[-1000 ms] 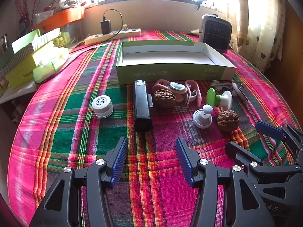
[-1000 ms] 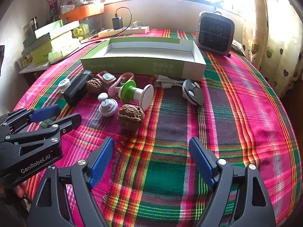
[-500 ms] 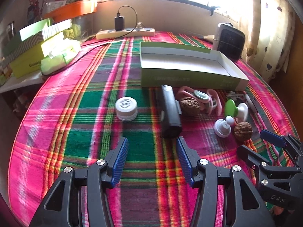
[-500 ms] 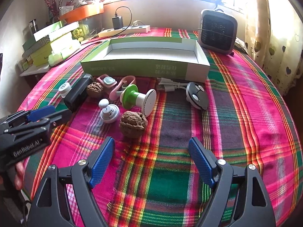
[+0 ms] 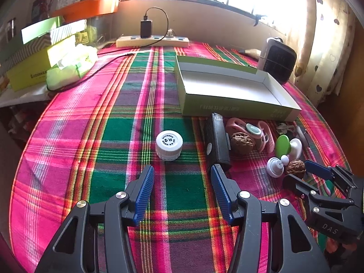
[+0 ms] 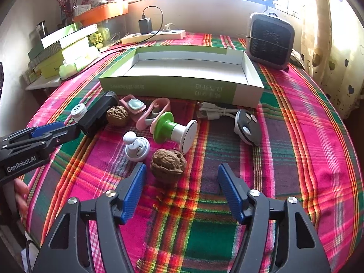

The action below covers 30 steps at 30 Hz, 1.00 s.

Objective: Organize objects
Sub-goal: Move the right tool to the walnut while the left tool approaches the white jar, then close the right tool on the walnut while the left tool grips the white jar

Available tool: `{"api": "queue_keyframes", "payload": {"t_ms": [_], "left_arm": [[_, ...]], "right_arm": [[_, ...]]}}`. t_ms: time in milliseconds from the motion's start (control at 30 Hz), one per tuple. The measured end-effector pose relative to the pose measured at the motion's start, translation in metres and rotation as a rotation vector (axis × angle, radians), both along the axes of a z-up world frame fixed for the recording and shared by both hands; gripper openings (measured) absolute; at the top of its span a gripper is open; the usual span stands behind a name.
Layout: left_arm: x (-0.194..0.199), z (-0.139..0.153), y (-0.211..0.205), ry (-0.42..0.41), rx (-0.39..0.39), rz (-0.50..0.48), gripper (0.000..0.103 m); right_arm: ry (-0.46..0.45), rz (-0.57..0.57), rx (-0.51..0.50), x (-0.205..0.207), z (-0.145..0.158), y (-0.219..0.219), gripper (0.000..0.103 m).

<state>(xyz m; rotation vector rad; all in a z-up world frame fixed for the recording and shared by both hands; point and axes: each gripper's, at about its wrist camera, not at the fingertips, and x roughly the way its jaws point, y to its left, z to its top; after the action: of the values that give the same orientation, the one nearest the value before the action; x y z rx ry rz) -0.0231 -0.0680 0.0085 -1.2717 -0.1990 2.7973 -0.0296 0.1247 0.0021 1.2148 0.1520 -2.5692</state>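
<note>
My right gripper (image 6: 179, 191) hangs low over the plaid tabletop (image 6: 295, 150), its jaws wide but just having closed in a little, gripping nothing. A walnut (image 6: 168, 165) sits at their mouth, nearer the left pad and not touched by either. Just beyond it lie a small white knob-topped piece (image 6: 136, 148) and a green-and-white spool-shaped thing (image 6: 174, 130) on its side. Off to the right rests a grey and white remote (image 6: 246, 126), with a bundled white cable (image 6: 212, 111) behind it.

My left gripper (image 5: 182, 188) has its jaws open and empty above bare cloth. Straight ahead of them stands a white bottle cap (image 5: 169, 144), well clear of the pads. To its right a black rectangular device (image 5: 217, 142) lies lengthwise, then a second walnut (image 5: 241, 140) touching a pink strap with a pale face (image 5: 252, 130).

Farther back sits the open green box (image 6: 182, 86), white inside, with nothing in it. Behind it are a white power strip (image 5: 152, 41) with a black charger plugged in, and a small dark heater (image 6: 270, 39) at the right.
</note>
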Motion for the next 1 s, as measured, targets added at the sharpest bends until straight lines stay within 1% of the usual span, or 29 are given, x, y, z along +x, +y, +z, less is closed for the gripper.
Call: {"api": "queue_keyframes", "payload": {"t_ms": [133,233,400,633,733,867,1000], "left_arm": [[0.001,0.002,-0.005,0.005,0.010,-0.025,0.051],[-0.001,0.005,-0.010,0.017,-0.008,-0.020,0.051],[-0.010,0.001,-0.016,0.002,-0.020,-0.007,0.051],[-0.024,-0.003,-0.015,-0.019,-0.036,-0.016,0.051],[-0.028,-0.004,-0.016,-0.026,-0.036,-0.012,0.051],[-0.033,-0.005,-0.017,-0.027,-0.045,-0.004,0.051],[-0.037,-0.004,-0.019,-0.029,-0.037,0.008,0.050]], "right_arm": [[0.000,0.012,-0.004,-0.002,0.001,-0.001,0.052],[0.003,0.012,0.001,-0.003,0.001,-0.003,0.050],[0.004,0.011,0.004,-0.004,0.002,-0.004,0.049],[0.008,0.008,0.015,-0.006,0.002,-0.004,0.039],[0.008,0.006,0.014,-0.007,0.002,-0.002,0.036],[0.007,0.007,0.012,-0.007,0.002,-0.002,0.035],[0.009,0.009,0.012,-0.007,0.002,-0.002,0.034]]}}
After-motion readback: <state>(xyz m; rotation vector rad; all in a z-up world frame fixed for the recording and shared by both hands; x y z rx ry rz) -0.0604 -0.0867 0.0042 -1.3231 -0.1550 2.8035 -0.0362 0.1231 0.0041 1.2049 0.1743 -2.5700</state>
